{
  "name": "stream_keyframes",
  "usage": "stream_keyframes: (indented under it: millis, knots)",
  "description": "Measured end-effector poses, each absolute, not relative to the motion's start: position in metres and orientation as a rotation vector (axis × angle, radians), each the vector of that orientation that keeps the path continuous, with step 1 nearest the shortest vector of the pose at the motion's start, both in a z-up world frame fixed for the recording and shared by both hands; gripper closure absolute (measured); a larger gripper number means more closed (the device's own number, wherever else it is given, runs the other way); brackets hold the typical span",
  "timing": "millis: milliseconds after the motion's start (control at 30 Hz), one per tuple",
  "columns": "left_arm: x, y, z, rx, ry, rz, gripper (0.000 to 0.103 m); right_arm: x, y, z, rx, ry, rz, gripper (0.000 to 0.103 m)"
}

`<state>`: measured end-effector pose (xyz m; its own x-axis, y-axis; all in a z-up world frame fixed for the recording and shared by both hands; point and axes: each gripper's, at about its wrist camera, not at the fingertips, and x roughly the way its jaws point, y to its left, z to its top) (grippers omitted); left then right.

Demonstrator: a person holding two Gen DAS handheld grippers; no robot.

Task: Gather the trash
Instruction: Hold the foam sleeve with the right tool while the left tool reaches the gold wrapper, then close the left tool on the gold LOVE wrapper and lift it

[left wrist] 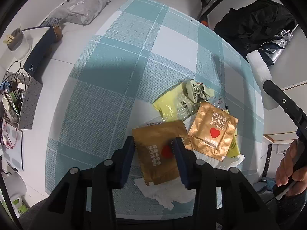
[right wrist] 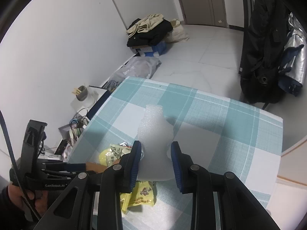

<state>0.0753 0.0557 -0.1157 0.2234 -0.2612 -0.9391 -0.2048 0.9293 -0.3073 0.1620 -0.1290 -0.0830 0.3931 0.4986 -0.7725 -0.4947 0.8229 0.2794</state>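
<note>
1. Surface (left wrist: 122, 61) w/ teal-and-white check cloth; trash sits in a loose pile near its front right part in the left wrist view.
2. Left claw (left wrist: 153, 146) points steeply down over the pile, jaws narrowed either side of a brown wrapper (left wrist: 163, 151) w/ red heart. Pads are at its edges, but can't tell if they actually press it.
3. Brown wrapper lies flat on crumpled white tissue (left wrist: 168, 193), which sticks out below it.
4. Gold wrapper (left wrist: 213, 132), also w/ red heart and "LOVE & TASTY" print, sits just right of the brown one, overlapping a yellow packet (left wrist: 167, 105).
5. Crumpled clear/printed plastic (left wrist: 195, 92) tops the pile's far end.
6. Right claw (right wrist: 156, 161) is clamped on a piece of white foam wrap (right wrist: 155, 140), pads pinching its lower part; foam stands up above the surface.
7. Yellow snack bag (right wrist: 140, 193) lies on the cloth under the right claw.
8. Floor clutter left of the surface: cables, cups, grey bag.
</note>
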Motion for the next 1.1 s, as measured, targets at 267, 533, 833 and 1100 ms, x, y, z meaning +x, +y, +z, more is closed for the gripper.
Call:
stream_keyframes:
  millis: [267,533,833,1100]
  knots:
    - [0.071,0.061,-0.095,-0.411,1.256,-0.042,0.101,0.162,-0.129,-0.084,0.009,0.984,0.617,0.073]
    - [0.073,0.057,-0.085,-0.502,1.189,-0.177,0.102,0.161,-0.129,-0.085,0.012,0.989,0.61,0.073]
    - [0.08,0.045,-0.079,-0.517,1.18,-0.264,0.102,0.162,-0.133,-0.084,0.019,0.987,0.606,0.073]
    - [0.083,0.036,-0.092,-0.468,1.235,-0.255,0.102,0.162,-0.14,-0.082,0.03,0.982,0.603,0.073]
